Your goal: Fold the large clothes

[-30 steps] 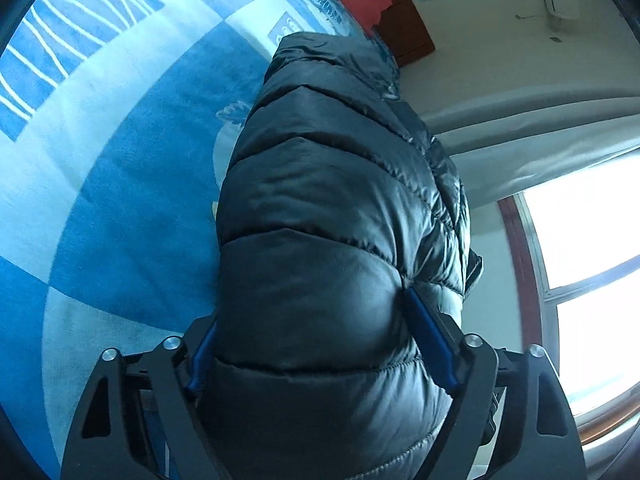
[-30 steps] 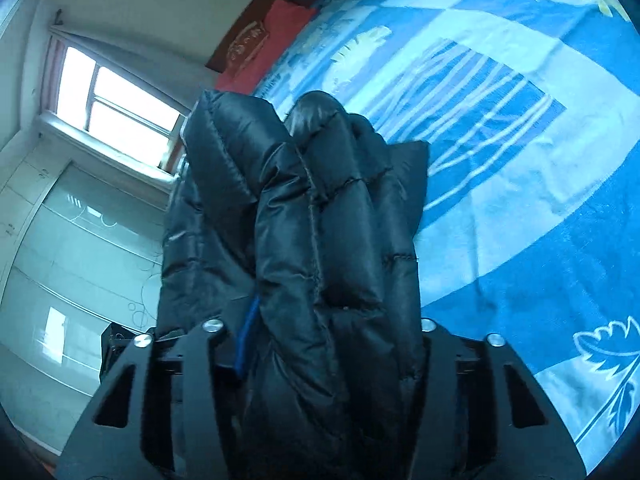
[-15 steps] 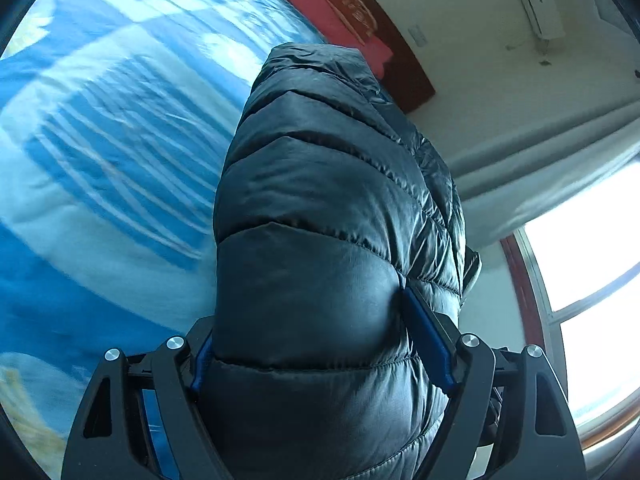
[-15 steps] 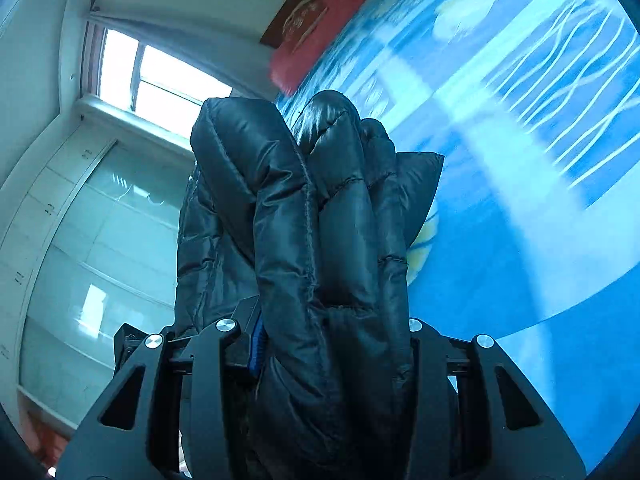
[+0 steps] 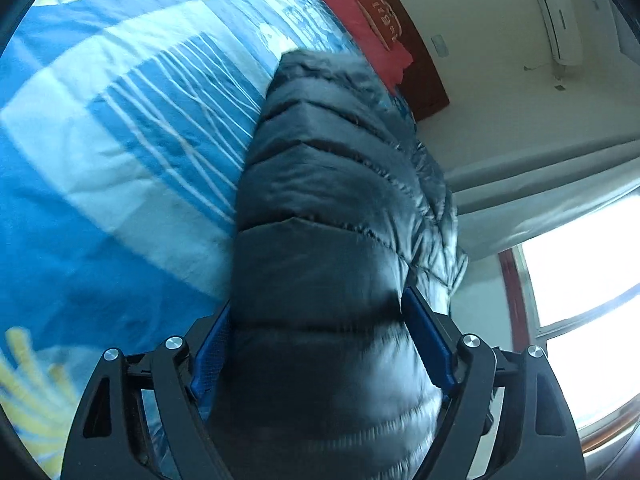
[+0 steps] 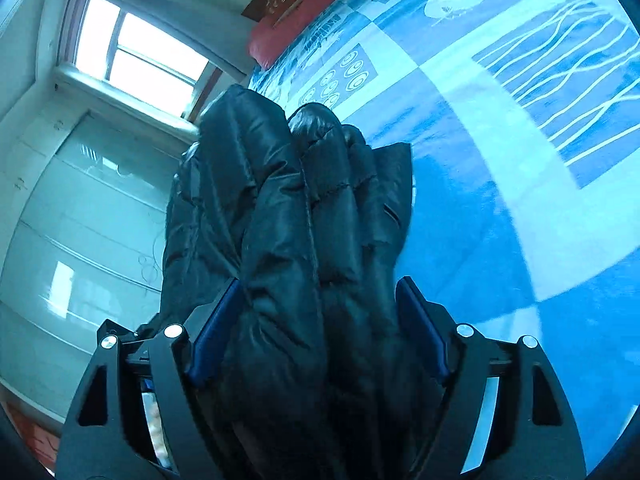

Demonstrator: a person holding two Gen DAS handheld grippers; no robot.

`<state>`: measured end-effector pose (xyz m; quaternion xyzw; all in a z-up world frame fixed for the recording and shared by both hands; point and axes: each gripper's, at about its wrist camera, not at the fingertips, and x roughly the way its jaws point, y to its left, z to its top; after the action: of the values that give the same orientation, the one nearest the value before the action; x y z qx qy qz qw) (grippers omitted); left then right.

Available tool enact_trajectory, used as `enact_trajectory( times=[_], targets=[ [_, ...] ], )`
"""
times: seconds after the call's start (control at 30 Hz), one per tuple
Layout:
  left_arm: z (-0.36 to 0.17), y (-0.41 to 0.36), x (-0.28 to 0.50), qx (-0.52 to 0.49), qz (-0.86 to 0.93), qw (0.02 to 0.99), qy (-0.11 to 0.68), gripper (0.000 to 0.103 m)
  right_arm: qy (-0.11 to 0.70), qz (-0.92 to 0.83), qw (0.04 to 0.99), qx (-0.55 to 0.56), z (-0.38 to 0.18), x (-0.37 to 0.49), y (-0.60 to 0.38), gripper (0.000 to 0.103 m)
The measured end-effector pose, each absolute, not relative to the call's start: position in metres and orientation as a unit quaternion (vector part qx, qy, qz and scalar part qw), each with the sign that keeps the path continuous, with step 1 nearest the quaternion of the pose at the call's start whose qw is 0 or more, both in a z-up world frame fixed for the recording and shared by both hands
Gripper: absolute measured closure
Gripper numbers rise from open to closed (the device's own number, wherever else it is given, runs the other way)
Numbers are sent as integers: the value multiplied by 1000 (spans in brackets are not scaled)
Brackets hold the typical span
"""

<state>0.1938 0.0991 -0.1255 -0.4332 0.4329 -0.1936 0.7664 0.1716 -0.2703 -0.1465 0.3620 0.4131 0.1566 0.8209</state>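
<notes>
A dark quilted jacket [image 5: 332, 240] fills the space between the jaws of the left gripper [image 5: 320, 344], its blue pads [image 5: 426, 336] pressed into the padding on both sides, so this gripper is clamped on a thick bundle of the garment. In the right wrist view the same jacket [image 6: 304, 240] shows as several puffy layers bunched side by side between the jaws of the right gripper [image 6: 316, 332], whose jaws are opening at this moment; the blue pads [image 6: 420, 332] stand at the flanks of the bundle, and whether they still press on it cannot be told for sure.

The jacket hangs lifted above the bed [image 5: 100, 160], over the blue-and-white patterned cover [image 6: 520, 160], its far end reaching toward the head of the bed, where a red pillow [image 5: 360, 36] lies against a brown headboard [image 5: 416, 76]. A bright window [image 6: 132, 60] and a wall-mounted air conditioner [image 5: 556, 16] frame the room.

Judging from the stacked layers in the right wrist view, the garment appears already doubled over at least once. What seems left is to lay the bundle flat on the cover, release it from both sides, and press the layers down, since padding this thick is likely to spring back open.
</notes>
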Motion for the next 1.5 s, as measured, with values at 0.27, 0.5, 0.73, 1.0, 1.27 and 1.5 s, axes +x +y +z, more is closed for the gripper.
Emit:
enact_trajectory(
  times=[0.27,0.5,0.73,1.0,1.27,1.5],
  targets=[
    [-116,120,216,-438,-184,777,412,23,392,161,822,381,-119,207,-282,19],
    [-116,99,252,-391,-146,795,440,24,426,142,796,406,-136,253,-281,53],
    [-132,88,257,-339,-120,812,460,28,422,133,789,426,-163,252,-288,65],
    [-142,86,257,-335,-111,815,460,27,412,145,780,448,-184,255,-289,66],
    [-138,82,256,-330,-109,819,456,27,404,150,778,457,-187,249,-294,66],
    [-134,80,256,-328,-109,820,457,26,397,155,776,465,-183,247,-294,64]
  ],
)
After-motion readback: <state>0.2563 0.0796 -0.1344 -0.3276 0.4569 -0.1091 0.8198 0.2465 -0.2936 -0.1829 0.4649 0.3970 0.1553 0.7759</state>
